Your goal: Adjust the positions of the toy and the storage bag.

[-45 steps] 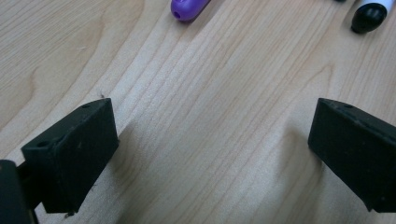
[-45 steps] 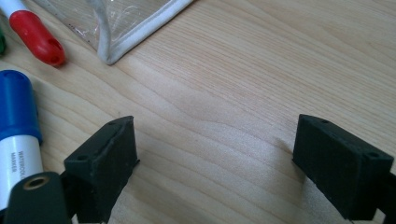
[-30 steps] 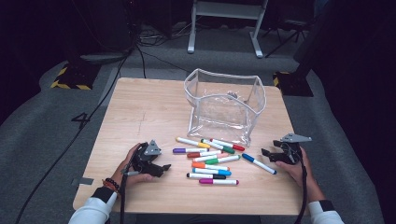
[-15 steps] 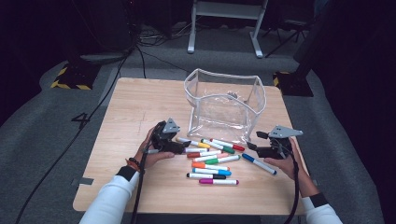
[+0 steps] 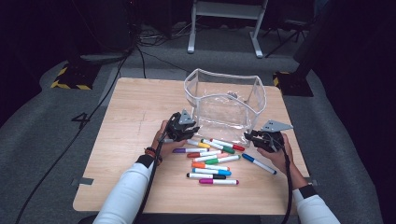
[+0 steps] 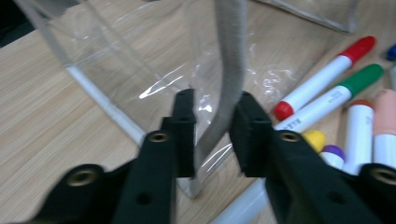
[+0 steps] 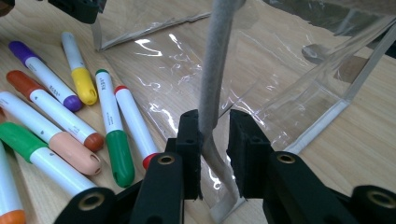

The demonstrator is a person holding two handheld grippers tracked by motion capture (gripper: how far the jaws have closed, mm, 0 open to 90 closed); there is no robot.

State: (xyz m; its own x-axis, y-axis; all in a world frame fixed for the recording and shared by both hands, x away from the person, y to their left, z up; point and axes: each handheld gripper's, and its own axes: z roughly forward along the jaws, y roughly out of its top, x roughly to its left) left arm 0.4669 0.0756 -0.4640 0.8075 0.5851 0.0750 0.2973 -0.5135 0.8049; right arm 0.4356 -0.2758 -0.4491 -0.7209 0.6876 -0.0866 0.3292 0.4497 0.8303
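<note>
A wooden table (image 5: pixel 130 112) carries a clear pouch (image 5: pixel 224 100) and scattered markers (image 5: pixel 210 161).

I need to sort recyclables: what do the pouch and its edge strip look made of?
The pouch looks like clear, glossy soft plastic, probably vinyl: see-through, creased, with glints. Its edge strip, standing between each gripper's jaws, looks like matte grey woven fabric, slightly fuzzy.

**What I can't make out around the clear pouch**

From above, my left gripper (image 5: pixel 183 127) and my right gripper (image 5: pixel 264 138) sit against the near corners of the clear plastic pouch with grey edging (image 5: pixel 224 100), too small there to show how the jaws stand. In my left gripper view the pouch's top runs off the upper edge, and the red-capped white marker (image 6: pixel 327 77) beside it is soft with blur. The print on the markers is unreadable.
</note>
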